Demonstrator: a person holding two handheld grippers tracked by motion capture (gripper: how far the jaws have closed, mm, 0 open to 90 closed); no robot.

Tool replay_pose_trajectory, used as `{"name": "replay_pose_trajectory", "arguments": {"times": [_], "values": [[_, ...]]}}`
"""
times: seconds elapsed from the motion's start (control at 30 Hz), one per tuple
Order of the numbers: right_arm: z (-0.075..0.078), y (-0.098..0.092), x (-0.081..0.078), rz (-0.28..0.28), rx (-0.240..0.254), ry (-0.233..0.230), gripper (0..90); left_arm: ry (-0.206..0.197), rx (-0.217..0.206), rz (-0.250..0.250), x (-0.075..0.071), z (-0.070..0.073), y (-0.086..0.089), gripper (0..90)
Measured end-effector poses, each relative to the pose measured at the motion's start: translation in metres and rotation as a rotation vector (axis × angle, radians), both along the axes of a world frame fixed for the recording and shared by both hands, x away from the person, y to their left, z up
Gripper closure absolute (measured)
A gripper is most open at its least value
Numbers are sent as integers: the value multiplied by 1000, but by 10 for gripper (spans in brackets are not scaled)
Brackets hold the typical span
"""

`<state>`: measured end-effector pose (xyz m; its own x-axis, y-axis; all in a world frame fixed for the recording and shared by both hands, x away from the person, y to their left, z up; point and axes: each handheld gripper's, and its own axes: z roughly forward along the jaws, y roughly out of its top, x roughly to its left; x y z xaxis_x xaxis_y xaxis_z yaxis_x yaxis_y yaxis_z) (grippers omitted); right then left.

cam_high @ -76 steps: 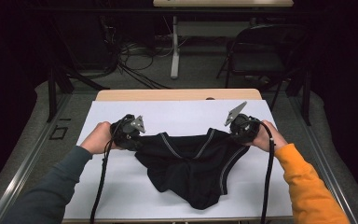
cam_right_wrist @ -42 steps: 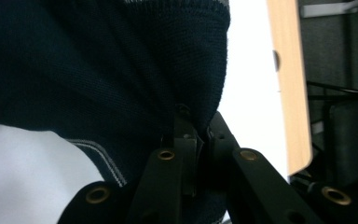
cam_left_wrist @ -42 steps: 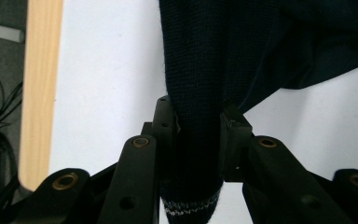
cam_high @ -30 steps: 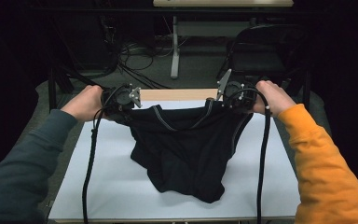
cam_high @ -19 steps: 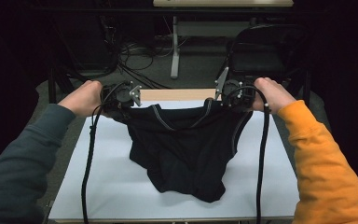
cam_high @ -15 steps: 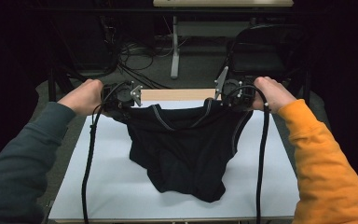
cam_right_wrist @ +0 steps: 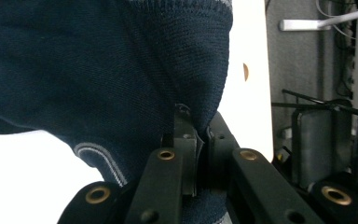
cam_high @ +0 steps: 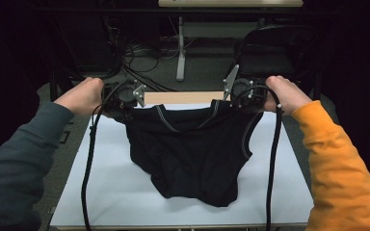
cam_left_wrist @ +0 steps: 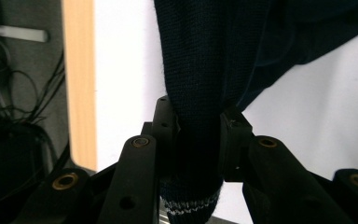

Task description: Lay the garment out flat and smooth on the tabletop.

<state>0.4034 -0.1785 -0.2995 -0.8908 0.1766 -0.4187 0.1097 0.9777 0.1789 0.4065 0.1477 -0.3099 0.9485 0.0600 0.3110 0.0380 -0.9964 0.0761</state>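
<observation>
Your left gripper (cam_high: 125,103) clamped on the dark sweater (cam_high: 192,154), right gripper (cam_high: 243,96) pinching its other shoulder, sweater hanging between them over the white table (cam_high: 106,187)

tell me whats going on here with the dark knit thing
A person holds a gripper in each hand and has a dark knit garment clamped at its two upper corners. The left gripper and the right gripper are both shut on the fabric. The garment is stretched between them near the far edge of the white table, its top raised and its lower part resting on the surface.
</observation>
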Motion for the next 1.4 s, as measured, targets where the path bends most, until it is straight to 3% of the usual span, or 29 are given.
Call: {"name": "replay_pose_trajectory", "arguments": {"times": [0.23,0.3,0.33,0.4,0.43,0.47,0.5,0.53,0.57,0.6,0.63,0.67,0.73,0.77,0.9,1.07,1.27,1.4], "values": [[-24,5,-11,41,-16,56,862,78,12,-2,-5,-30,5,727],[-29,7,-13,57,-26,73,862,75,25,-5,-5,-37,4,727],[-31,8,-12,64,-30,79,862,52,27,-5,-4,-38,4,728],[-30,10,-3,53,-63,14,864,-40,21,50,13,-32,2,731],[-26,11,8,27,-71,-32,864,-160,8,115,27,-26,-1,730],[-21,13,24,-18,-85,-125,860,-301,-8,211,45,-17,-4,719],[-14,16,44,-96,-94,-230,816,-395,-52,316,64,-9,-7,671],[-6,19,65,-204,-83,-314,627,-420,-56,409,81,-2,-10,514],[0,20,83,-321,-81,-376,526,-425,-70,475,93,1,-11,351],[5,20,94,-379,-72,-394,486,-415,-87,485,97,1,-12,284],[7,19,97,-394,-13,-373,456,-402,-94,481,97,-2,-12,283],[6,19,96,-394,23,-345,426,-380,-105,474,94,-8,-13,257],[-7,18,86,-363,40,-297,400,-337,-101,433,83,-27,-11,238],[-16,17,80,-349,50,-261,389,-314,-71,417,77,-37,-10,237],[-57,12,54,-286,117,-142,360,-236,-61,371,53,-79,-9,223],[-100,8,17,-235,205,-21,330,-142,-99,312,25,-113,-11,215],[-149,-1,-11,-230,310,71,316,-49,-154,281,-3,-151,-8,201],[-177,-5,-22,-244,350,119,311,-2,-164,280,-13,-175,-5,193]]}}
